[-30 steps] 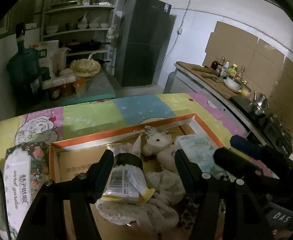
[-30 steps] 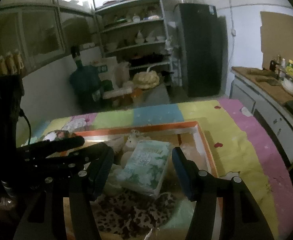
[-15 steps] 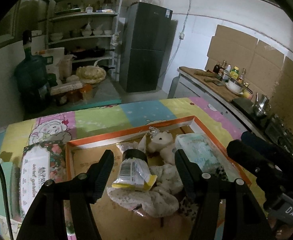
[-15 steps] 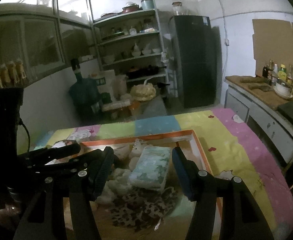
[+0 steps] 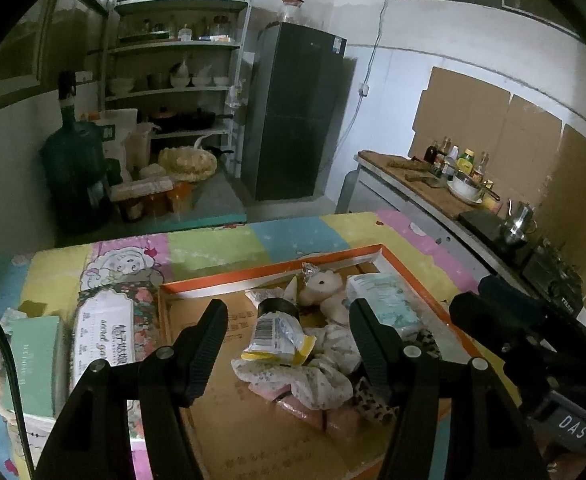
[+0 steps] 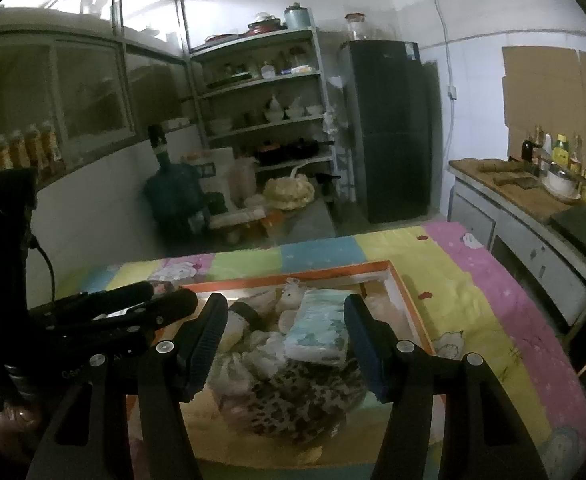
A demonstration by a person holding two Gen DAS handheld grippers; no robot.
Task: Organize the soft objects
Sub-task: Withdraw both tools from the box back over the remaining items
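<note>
An orange-rimmed cardboard box on the patchwork table holds soft things. Among them are a yellow-edged packet, a white plush toy, a pale tissue pack, a floral cloth and a leopard-print cloth. My left gripper is open and empty, above and in front of the packet. My right gripper is open and empty above the cloths and the tissue pack.
A floral tissue pack and a green box lie on the table left of the cardboard box. The other gripper's body shows at the right of the left view and the left of the right view. Shelves, a fridge and a counter stand behind.
Both grippers have pulled back and risen from the box, staying open. The items in the box look smaller and have not moved.
</note>
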